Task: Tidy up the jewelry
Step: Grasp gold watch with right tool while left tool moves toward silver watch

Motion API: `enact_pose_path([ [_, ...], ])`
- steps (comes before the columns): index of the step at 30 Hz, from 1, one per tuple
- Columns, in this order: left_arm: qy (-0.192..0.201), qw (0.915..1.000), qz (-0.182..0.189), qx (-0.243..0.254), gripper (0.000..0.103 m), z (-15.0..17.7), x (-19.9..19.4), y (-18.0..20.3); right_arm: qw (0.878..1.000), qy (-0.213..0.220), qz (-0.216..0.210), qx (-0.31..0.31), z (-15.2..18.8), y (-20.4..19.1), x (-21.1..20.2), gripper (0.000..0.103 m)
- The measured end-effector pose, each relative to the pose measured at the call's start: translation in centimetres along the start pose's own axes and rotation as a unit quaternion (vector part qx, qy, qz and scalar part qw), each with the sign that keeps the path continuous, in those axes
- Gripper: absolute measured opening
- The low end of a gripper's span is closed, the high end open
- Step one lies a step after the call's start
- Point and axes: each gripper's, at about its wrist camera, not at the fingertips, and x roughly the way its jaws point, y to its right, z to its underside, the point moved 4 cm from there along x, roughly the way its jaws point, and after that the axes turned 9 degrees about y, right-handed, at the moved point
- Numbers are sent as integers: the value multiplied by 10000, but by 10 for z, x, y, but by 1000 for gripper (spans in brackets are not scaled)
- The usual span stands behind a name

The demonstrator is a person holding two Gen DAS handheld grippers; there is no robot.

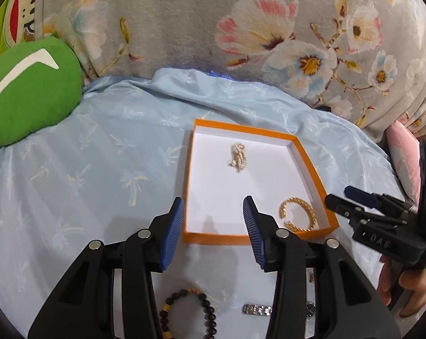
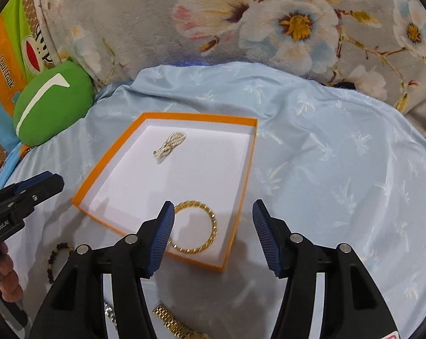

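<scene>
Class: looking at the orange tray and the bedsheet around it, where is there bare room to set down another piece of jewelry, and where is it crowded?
Free: the tray's white middle, between the pale bead chain at the far end and the gold bangle in the near corner. Also the blue sheet on its right. Crowded: the near sheet, with the dark bead bracelet, gold watch and silver watch.

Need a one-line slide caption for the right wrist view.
Open right tool over orange box holding gold bangle and pearl strand.
</scene>
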Motion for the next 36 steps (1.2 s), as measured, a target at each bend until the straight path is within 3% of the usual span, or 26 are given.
enact_pose_path([
  [9, -54, 9999, 63, -63, 45, 23, -22, 5, 9997, 73, -4, 241, 43, 1, -38, 53],
  [15, -63, 9999, 69, -84, 49, 52, -47, 6, 9998, -129, -93, 101, 85, -6, -55, 53],
  [25, -117, 9998, 166, 6, 49, 88, -71, 19, 9982, -467, -369, -86, 90, -10, -39, 52],
  [28, -219, 9995, 216, -33, 49, 96, -71, 21, 9980, -497, -351, -153, 88, -10, -35, 45],
  [32, -309, 9993, 201, -76, 49, 104, -71, 22, 9979, -543, -197, -284, 93, -15, -41, 22],
  [36, -350, 9992, 156, -87, 49, 108, -73, 23, 9987, -501, -14, -18, 107, -17, -60, 22],
])
